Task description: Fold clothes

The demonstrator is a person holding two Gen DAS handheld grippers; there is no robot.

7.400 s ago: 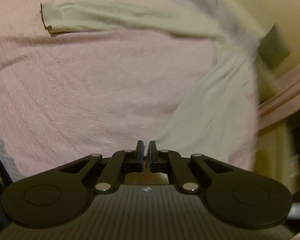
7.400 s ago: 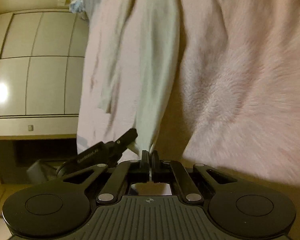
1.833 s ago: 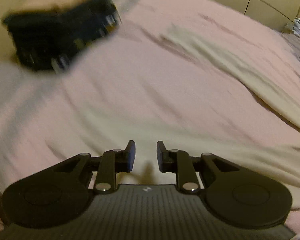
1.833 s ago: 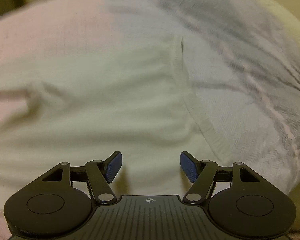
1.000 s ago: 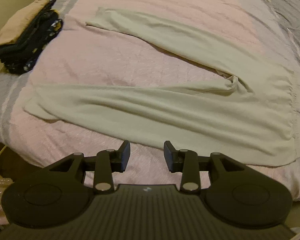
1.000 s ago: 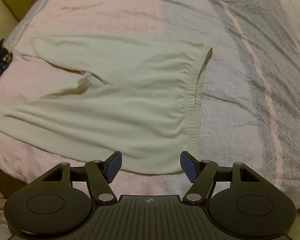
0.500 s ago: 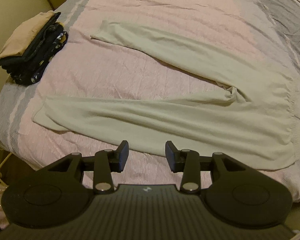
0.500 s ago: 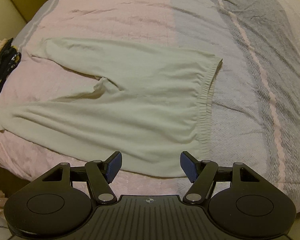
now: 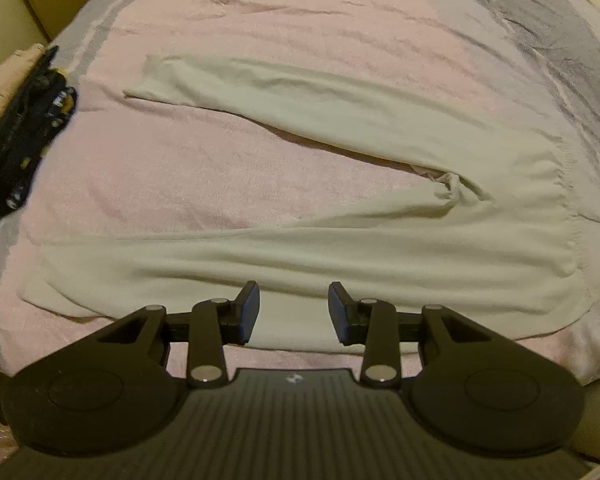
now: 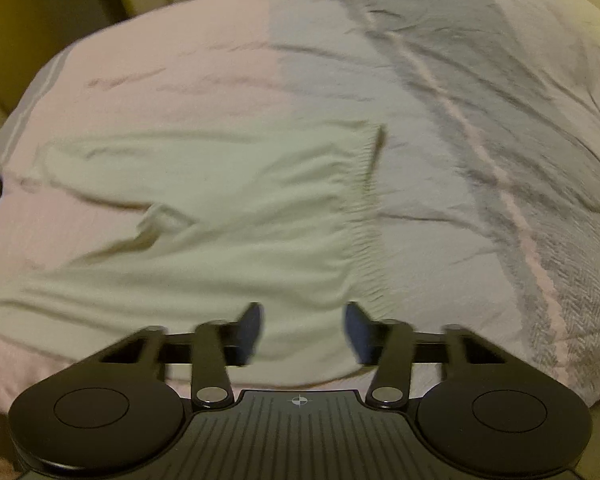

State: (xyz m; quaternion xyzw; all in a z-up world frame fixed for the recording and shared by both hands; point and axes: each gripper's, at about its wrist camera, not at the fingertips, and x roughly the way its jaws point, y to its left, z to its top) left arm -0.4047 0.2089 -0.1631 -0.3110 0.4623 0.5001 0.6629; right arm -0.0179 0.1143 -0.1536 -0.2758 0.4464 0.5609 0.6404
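A pair of pale cream trousers lies spread flat on the bed, its two legs reaching left in a V and its elastic waistband at the right. My left gripper is open and empty, just above the near leg's lower edge. In the right wrist view the same trousers lie with the waistband near centre. My right gripper is open and empty over the near waist corner. That view is blurred.
The bed has a pink blanket on the left and grey striped bedding on the right. A stack of folded dark and tan clothes sits at the bed's left edge. The bed's near edge lies just below both grippers.
Both grippers have moved down and closer to the trousers. Both stay open, and the trousers have not moved.
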